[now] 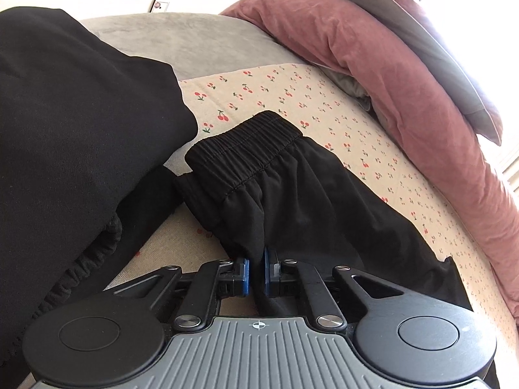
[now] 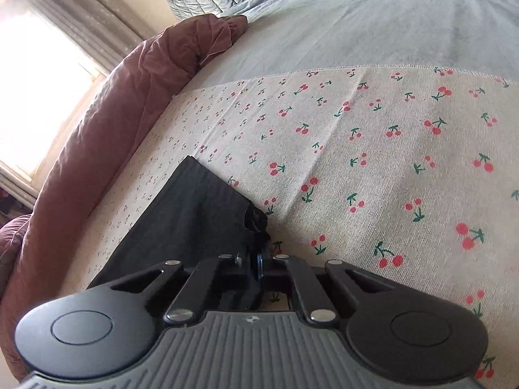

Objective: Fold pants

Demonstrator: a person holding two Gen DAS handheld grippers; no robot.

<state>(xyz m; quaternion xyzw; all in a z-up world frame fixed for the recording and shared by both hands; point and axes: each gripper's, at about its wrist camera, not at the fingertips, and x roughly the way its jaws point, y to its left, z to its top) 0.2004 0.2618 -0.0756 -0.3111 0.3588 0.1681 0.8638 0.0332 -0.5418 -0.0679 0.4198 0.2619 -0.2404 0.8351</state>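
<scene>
Black pants (image 1: pixel 292 191) lie on the cherry-print sheet (image 1: pixel 340 120), their gathered elastic waistband (image 1: pixel 246 142) pointing away from me. In the left wrist view my left gripper (image 1: pixel 256 269) is shut on the near edge of the pants, just below the waistband, with a fold of fabric pinched between the blue pads. In the right wrist view the flat leg end of the pants (image 2: pixel 194 207) stretches away to the upper left. There my right gripper (image 2: pixel 254 265) is shut on the bunched corner of the hem.
Another black garment (image 1: pixel 81 129) is heaped at the left, close to the pants. A rolled pink duvet (image 1: pixel 373 64) with a grey pillow (image 1: pixel 421 48) borders the far side. Beyond the sheet (image 2: pixel 389 162) lies a grey blanket (image 2: pixel 356 26) by a bright window (image 2: pixel 35 81).
</scene>
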